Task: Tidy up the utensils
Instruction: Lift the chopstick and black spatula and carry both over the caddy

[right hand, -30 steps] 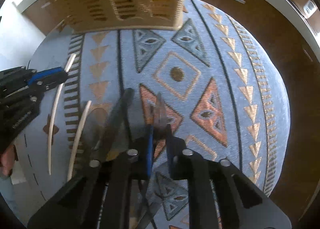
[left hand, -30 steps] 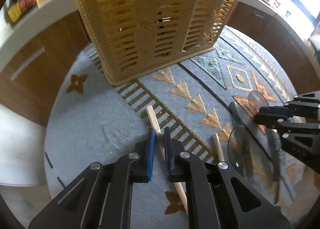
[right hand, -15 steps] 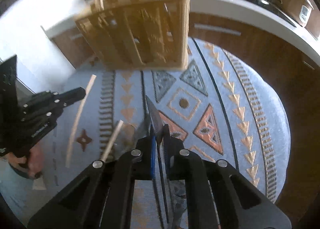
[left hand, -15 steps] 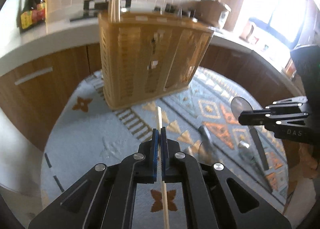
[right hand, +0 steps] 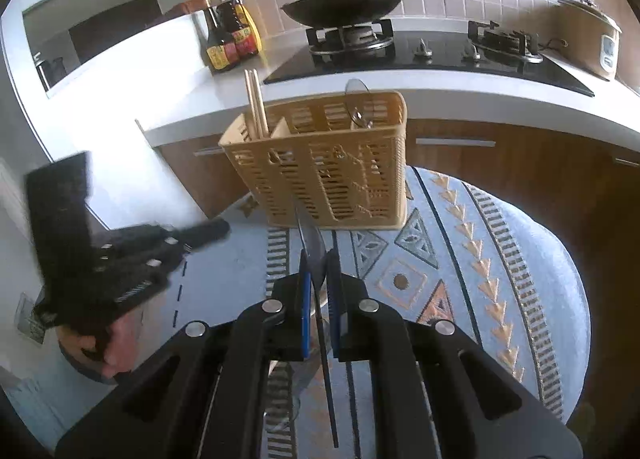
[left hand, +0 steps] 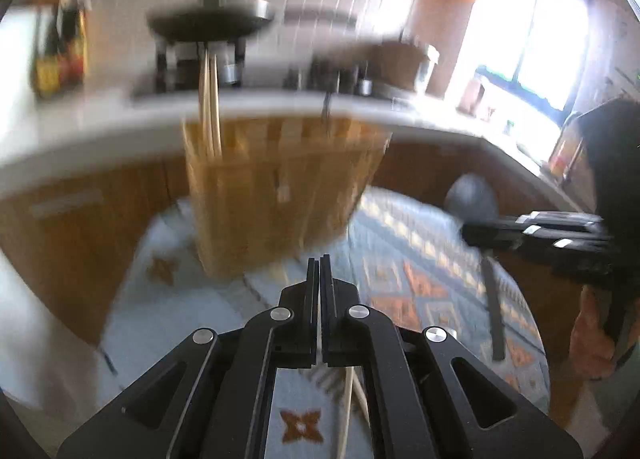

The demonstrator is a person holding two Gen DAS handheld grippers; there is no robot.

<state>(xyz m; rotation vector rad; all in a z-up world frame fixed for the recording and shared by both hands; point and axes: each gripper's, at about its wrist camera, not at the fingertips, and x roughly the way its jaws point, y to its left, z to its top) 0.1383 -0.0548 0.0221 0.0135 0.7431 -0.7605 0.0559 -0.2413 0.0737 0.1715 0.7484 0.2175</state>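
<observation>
Chopstick (left hand: 347, 411) pinched between left gripper (left hand: 319, 271) pads.

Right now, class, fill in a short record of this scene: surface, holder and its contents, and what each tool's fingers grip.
surface: round patterned mat
holder: tan slotted caddy, upright at the mat's far edge
in caddy: two chopsticks on the left, a clear spoon on the right
left gripper: fingers shut on a chopstick
right gripper: fingers shut on a clear spoon with dark handle
</observation>
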